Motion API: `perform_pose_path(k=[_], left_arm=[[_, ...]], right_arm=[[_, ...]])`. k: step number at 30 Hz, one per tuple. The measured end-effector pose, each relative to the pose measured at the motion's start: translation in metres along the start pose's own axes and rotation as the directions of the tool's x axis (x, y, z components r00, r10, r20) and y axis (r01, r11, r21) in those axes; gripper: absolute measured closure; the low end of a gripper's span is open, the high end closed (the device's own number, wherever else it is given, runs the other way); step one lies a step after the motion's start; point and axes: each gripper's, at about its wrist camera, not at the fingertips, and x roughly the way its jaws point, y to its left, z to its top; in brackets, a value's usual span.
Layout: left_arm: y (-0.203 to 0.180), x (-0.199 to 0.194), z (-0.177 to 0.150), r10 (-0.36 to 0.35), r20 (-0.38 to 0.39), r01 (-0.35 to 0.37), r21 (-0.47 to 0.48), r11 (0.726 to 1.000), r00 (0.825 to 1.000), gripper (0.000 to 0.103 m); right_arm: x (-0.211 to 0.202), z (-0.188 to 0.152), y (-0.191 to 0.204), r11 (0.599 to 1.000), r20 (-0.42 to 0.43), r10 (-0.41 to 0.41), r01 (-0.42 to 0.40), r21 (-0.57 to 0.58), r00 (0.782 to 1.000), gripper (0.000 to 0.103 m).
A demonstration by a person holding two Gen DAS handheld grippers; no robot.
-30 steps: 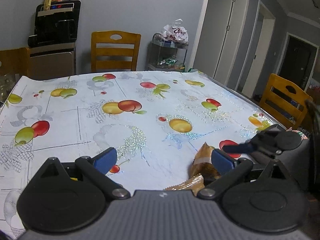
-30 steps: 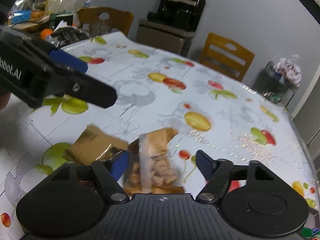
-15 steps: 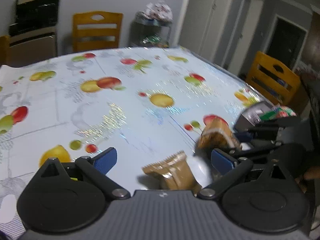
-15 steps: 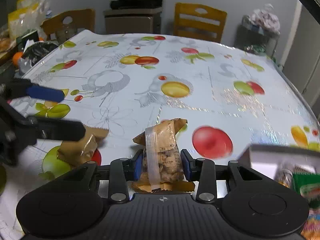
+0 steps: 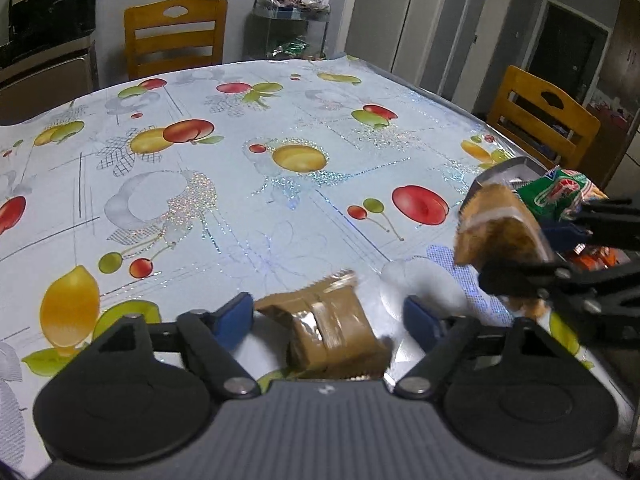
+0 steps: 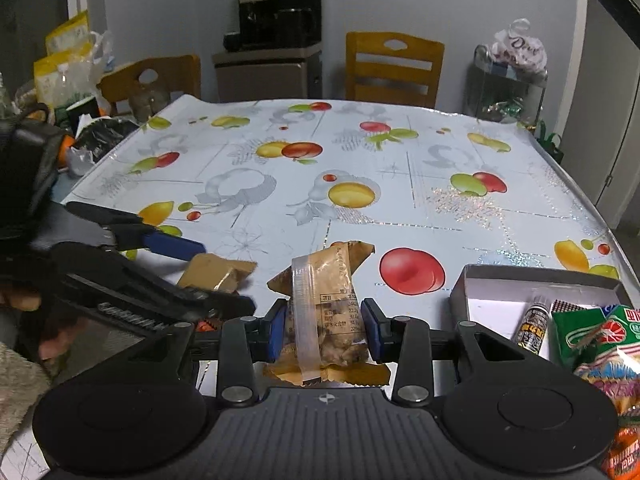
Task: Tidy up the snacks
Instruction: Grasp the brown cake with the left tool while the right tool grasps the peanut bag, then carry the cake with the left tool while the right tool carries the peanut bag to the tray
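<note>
A flat brown snack packet point(image 5: 332, 332) lies on the fruit-print tablecloth point(image 5: 248, 208) between the blue pads of my left gripper point(image 5: 328, 314). Its jaws are closing, with a gap still showing on both sides of the packet. My right gripper point(image 6: 325, 328) is shut on a tan snack bag with a clear strip point(image 6: 324, 292) and holds it off the table. In the left wrist view that bag point(image 5: 496, 224) hangs in front of a grey open box point(image 5: 504, 168). The box point(image 6: 536, 276) holds a green packet point(image 6: 592, 332) and other snacks.
Wooden chairs point(image 5: 176, 36) point(image 5: 544, 120) stand at the far and right sides of the table. Bags and clutter point(image 6: 80, 92) crowd the left end in the right wrist view. More snack packets point(image 6: 616, 380) pile at the box's near side. A person's hand point(image 6: 24, 300) grips the left tool.
The right gripper closed on the tan bag and carried it up and right toward the box. The left gripper moved down over the brown packet, and its jaws narrowed.
</note>
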Motion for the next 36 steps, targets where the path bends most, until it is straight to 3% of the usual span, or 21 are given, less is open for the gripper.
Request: perform_pose_path(k=[4,18,21,25,30,33,36], left_arm=[[-0.005,0.004,-0.001,0.025,0.022,-0.026,0.045,0.999,0.999,0.044],[-0.015,0.002,-0.004,0.005,0.001,-0.006,0.127,0.992,1.0,0.045],[-0.019,0.003,-0.005,0.011,0.001,-0.011,0.15,0.989,1.0,0.045],[-0.022,0.004,-0.007,0.017,0.002,-0.017,0.172,0.985,1.0,0.045],[-0.024,0.005,-0.007,0.018,0.004,-0.019,0.18,0.984,1.0,0.045],[-0.025,0.004,-0.008,0.023,0.007,-0.024,0.192,0.981,1.0,0.045],[-0.024,0.003,-0.009,0.023,0.009,-0.024,0.196,0.98,1.0,0.045]], right_arm=[[-0.005,-0.003,0.004,1.0,0.014,-0.017,0.018,-0.023,1.0,0.065],[-0.011,-0.035,0.003,1.0,-0.044,0.002,-0.003,-0.014,0.999,0.071],[-0.015,-0.043,0.004,1.0,-0.035,-0.007,0.006,-0.027,0.999,0.07],[-0.012,-0.046,0.008,0.999,-0.04,-0.014,0.012,-0.047,0.999,0.058],[-0.005,-0.048,0.01,0.999,-0.052,-0.017,0.015,-0.044,0.998,0.056],[-0.002,-0.051,0.01,1.0,-0.066,0.002,-0.004,-0.023,0.998,0.064],[-0.007,-0.053,0.009,1.0,-0.059,0.025,-0.026,-0.005,0.998,0.066]])
